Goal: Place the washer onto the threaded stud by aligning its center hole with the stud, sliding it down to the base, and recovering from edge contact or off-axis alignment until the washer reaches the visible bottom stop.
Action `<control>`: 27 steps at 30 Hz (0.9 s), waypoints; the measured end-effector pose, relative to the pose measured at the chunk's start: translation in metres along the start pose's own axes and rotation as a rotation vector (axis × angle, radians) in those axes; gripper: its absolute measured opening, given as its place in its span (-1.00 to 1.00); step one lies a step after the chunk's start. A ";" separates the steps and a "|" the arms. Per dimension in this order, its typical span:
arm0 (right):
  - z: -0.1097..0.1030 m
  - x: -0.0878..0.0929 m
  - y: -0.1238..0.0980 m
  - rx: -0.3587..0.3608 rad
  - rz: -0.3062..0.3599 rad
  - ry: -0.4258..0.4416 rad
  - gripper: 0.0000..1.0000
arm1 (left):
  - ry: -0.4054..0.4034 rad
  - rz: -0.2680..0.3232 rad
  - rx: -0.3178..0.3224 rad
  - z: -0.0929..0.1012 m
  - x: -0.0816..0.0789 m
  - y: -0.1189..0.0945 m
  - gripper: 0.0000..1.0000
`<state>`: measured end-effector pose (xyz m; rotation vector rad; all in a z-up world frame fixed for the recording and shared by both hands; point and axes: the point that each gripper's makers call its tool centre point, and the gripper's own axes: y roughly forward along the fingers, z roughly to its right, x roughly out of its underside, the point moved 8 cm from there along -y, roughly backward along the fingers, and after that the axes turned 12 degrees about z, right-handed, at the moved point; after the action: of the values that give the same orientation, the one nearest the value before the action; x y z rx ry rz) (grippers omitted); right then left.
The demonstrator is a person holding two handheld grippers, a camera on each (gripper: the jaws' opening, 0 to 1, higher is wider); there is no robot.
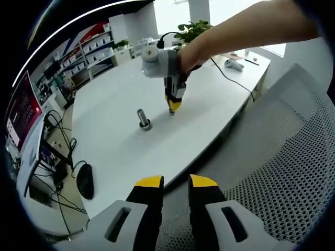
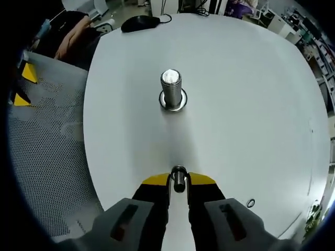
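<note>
The threaded stud (image 2: 170, 86) stands upright on its round base (image 2: 172, 102) on the white table (image 2: 251, 104). My right gripper (image 2: 179, 180) is shut on the washer (image 2: 179, 179), which sits edge-on between the yellow tips, short of the stud and apart from it. In the left gripper view a hand holds the right gripper (image 1: 171, 109) pointing down at the table, just right of the stud (image 1: 142, 119). My left gripper (image 1: 176, 183) hovers open over the chair, off the table's edge, with nothing between its fingers.
A grey mesh chair (image 1: 282, 157) sits against the table's near edge. A black mouse (image 1: 85, 181) and cables lie at the left end, near a monitor (image 1: 23, 112). A small ring (image 2: 251, 203) lies on the table to the right of my right gripper. Plants and shelves stand beyond.
</note>
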<state>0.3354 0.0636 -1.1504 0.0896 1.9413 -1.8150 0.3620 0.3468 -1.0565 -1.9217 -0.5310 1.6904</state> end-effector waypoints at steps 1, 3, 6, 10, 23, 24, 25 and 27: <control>0.000 0.000 0.001 -0.002 -0.002 0.000 -0.72 | 0.000 0.000 0.000 0.000 0.000 0.000 -0.67; 0.002 -0.003 0.001 0.000 0.014 0.010 -0.72 | -0.001 0.000 0.000 0.000 0.000 0.000 -0.67; 0.004 -0.003 0.004 -0.011 0.016 0.011 -0.71 | -0.001 0.000 -0.001 0.000 0.000 0.000 -0.67; 0.000 -0.003 0.001 0.005 0.043 -0.002 -0.52 | -0.003 -0.001 -0.001 0.000 0.001 0.000 -0.67; -0.010 0.028 -0.015 -0.011 0.108 0.100 -0.27 | 0.000 0.000 0.002 0.000 0.000 0.000 -0.67; -0.008 0.031 -0.016 -0.007 0.109 0.101 -0.29 | 0.001 0.001 0.002 0.000 0.000 0.000 -0.68; -0.006 0.035 -0.018 -0.003 0.109 0.114 -0.30 | 0.001 0.001 0.002 0.000 0.000 0.000 -0.68; -0.003 0.041 -0.021 -0.008 0.112 0.150 -0.30 | 0.001 0.001 0.002 0.000 0.000 0.000 -0.68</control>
<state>0.2909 0.0534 -1.1464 0.3334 2.0019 -1.7715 0.3619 0.3467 -1.0564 -1.9219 -0.5279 1.6901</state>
